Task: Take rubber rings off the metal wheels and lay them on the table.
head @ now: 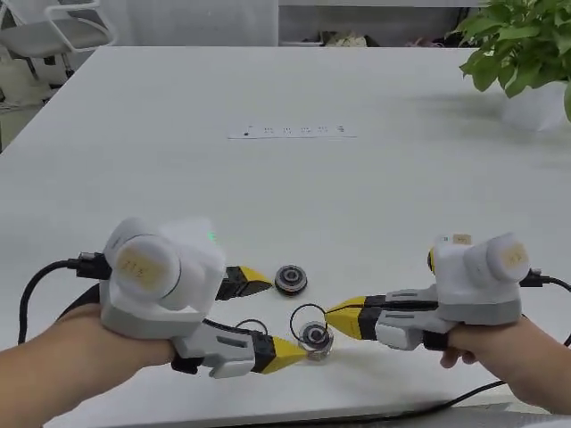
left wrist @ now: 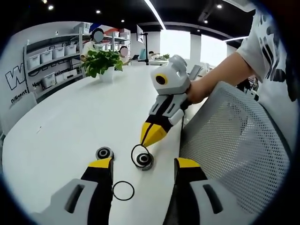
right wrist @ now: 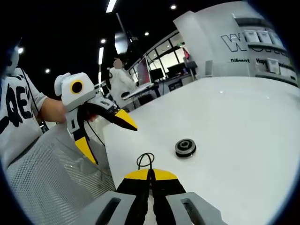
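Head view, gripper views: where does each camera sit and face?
Head view: on the head, facing down at table; left gripper, right gripper show.
Left gripper view: faces the right gripper over a wheel; own open jaws below.
Right gripper view: faces the left gripper; own shut jaws hold a ring.
All share that ring.

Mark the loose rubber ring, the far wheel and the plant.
loose rubber ring [left wrist: 134, 190], left gripper view, right side of its band.
far wheel [head: 291, 279], head view, its hub.
plant [head: 517, 40], head view, its leaves.

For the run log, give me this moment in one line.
left gripper: open by near wheel | right gripper: shut on rubber ring | loose ring: on table | second wheel: untouched
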`<state>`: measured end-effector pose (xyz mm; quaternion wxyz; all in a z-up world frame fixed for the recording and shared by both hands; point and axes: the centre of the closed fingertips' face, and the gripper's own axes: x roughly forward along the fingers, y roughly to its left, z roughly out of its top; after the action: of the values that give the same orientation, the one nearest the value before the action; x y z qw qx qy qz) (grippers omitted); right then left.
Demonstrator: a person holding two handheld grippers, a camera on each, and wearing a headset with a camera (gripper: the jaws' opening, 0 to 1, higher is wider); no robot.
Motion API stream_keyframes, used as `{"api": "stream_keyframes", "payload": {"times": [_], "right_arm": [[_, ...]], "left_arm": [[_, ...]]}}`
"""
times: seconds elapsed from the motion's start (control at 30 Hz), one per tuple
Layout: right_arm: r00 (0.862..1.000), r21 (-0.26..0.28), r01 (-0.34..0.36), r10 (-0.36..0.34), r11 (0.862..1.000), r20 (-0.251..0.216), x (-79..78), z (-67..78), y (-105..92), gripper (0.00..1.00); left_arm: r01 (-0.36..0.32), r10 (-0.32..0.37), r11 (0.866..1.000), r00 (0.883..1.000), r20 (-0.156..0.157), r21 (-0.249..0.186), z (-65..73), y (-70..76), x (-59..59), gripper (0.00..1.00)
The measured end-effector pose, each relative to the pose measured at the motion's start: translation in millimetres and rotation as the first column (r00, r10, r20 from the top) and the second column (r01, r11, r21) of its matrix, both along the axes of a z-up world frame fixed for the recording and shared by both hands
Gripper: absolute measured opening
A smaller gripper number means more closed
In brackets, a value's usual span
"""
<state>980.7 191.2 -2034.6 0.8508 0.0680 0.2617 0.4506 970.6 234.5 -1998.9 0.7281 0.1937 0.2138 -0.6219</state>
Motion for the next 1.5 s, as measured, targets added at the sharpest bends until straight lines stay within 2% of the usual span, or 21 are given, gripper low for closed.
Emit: {"api": "stream_keyframes", "payload": {"times": [0.23,0.43,0.7,0.87,1.17,1.5], "right_arm": [[1.0,0.0,-0.01,0.01,1.0,0.009,3.3,6.0,2.4,0.0],[0.999,-0.004,-0.029,0.029,1.0,0.017,5.9,10.4,7.5,0.0],[0.999,-0.008,-0.039,0.039,0.999,0.026,12.1,15.5,10.0,0.0],[0.998,-0.013,-0.05,0.051,0.999,0.032,17.0,19.3,14.5,0.0],[0.996,-0.021,-0.082,0.083,0.996,0.026,22.6,19.0,27.4,0.0],[0.993,-0.035,-0.122,0.122,0.992,0.002,26.8,12.3,43.6,0.0]], "left_arm": [[-0.032,0.032,0.999,0.999,-0.006,-0.022,6.7,10.3,3.7,0.55],[-0.051,0.051,0.998,0.999,0.005,-0.02,8.9,18.6,8.2,0.6],[-0.092,0.093,0.995,0.996,0.018,-0.043,20.1,31.2,16.5,0.65],[-0.115,0.116,0.992,0.993,0.017,-0.05,22.0,40.2,19.3,0.69],[-0.148,0.149,0.988,0.989,0.023,-0.042,21.8,57.5,20.9,0.75],[-0.189,0.19,0.981,0.981,0.023,-0.044,22.7,75.7,23.8,0.78]]}}
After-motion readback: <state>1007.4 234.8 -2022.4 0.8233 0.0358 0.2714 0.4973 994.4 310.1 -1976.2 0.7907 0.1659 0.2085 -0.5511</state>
